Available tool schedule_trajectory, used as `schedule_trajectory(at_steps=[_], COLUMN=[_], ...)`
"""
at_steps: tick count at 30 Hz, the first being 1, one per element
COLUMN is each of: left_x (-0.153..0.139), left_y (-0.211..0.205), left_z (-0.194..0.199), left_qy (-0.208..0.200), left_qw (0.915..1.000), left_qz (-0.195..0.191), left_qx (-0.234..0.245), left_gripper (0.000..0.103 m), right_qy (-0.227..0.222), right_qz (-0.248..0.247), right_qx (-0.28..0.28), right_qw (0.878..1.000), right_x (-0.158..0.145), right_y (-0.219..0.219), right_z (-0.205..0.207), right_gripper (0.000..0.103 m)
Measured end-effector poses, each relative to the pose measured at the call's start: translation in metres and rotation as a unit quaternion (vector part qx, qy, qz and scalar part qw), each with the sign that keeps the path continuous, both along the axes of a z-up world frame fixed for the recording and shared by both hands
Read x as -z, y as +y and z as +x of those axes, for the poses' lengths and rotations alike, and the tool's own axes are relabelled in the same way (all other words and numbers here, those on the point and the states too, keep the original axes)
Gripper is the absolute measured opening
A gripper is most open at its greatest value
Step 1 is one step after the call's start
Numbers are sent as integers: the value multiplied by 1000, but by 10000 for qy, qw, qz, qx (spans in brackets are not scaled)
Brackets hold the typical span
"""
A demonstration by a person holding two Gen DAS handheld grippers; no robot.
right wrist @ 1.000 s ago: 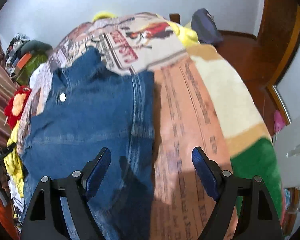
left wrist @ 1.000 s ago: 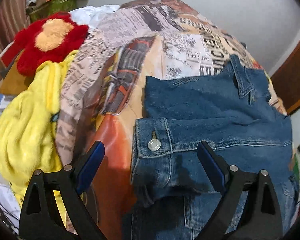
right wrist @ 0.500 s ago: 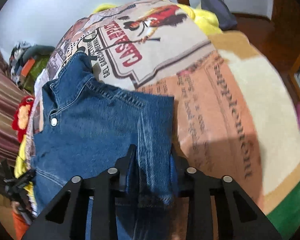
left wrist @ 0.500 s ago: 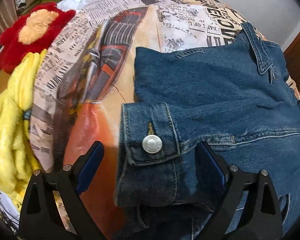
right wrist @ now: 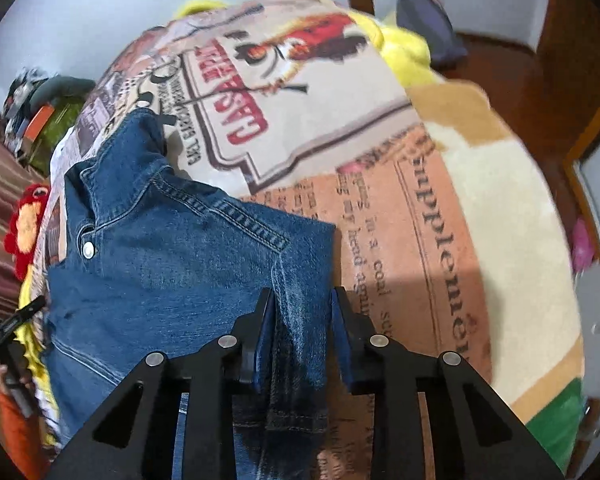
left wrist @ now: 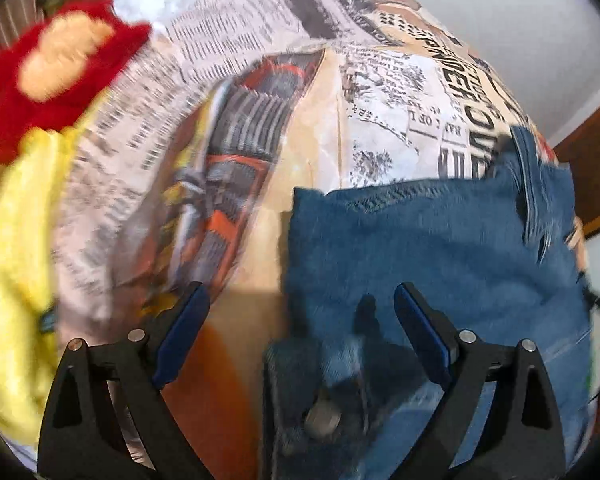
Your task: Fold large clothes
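A blue denim jacket (right wrist: 172,264) lies on a bed covered with a newspaper-print blanket (right wrist: 300,120). My right gripper (right wrist: 302,300) is shut on the jacket's right edge, denim pinched between the blue pads. In the left wrist view the jacket (left wrist: 440,240) fills the lower right, its buttoned cuff (left wrist: 320,412) low between the fingers. My left gripper (left wrist: 300,304) is open, with the jacket's left edge between its fingers. The view is blurred.
A red and tan plush toy (left wrist: 56,76) and a yellow fleece (left wrist: 12,264) lie at the bed's left side. A cream, orange and green blanket (right wrist: 512,240) covers the right. Wooden furniture (right wrist: 540,80) stands behind, by the white wall.
My right gripper closed on the jacket's right edge and holds it. My left gripper stayed open and moved over the cuff, which now sits lower in the view.
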State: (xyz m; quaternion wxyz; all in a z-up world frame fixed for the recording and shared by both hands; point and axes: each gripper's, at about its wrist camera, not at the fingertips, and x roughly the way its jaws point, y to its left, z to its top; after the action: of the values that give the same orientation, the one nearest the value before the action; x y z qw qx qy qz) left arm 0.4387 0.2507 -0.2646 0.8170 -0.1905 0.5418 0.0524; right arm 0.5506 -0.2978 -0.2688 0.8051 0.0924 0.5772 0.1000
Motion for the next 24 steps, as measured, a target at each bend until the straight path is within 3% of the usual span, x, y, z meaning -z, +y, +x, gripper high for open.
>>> schedule_trajectory(at_steps=[3, 7, 8, 10, 13, 17, 21, 24], left_x=[17, 26, 25, 26, 22, 3, -30, -60], left_y=[7, 8, 7, 5, 0, -11, 3, 11], left_z=[16, 31, 33, 37, 40, 42, 37, 31], left_qy=[169, 123, 78, 73, -31, -198, -546, -866], left_qw=[9987, 9980, 9980, 9975, 9981, 9998, 9982, 9959], left_qz=[-472, -596, -612, -689, -616, -88, -165, 198], left_qx=[-116, -145, -108, -129, -77, -6, -170, -145], left_gripper=[78, 61, 46, 27, 13, 11, 10, 10], right_qy=[341, 390, 364, 181, -89, -419, -789, -1068], right_qz=[319, 298, 218, 89, -157, -462, -518, -446], right_qx=[146, 34, -55, -144, -249, -462, -653, -727], right_qw=[9988, 9988, 9991, 9997, 9995, 9970, 9934, 9906], right_x=[13, 15, 14, 13, 12, 2, -27, -51], right_y=[-5, -2, 1, 6, 15, 30, 46, 57], right_z=[8, 12, 12, 11, 9, 11, 25, 38], right_gripper=[25, 25, 25, 25, 24, 15, 13, 13])
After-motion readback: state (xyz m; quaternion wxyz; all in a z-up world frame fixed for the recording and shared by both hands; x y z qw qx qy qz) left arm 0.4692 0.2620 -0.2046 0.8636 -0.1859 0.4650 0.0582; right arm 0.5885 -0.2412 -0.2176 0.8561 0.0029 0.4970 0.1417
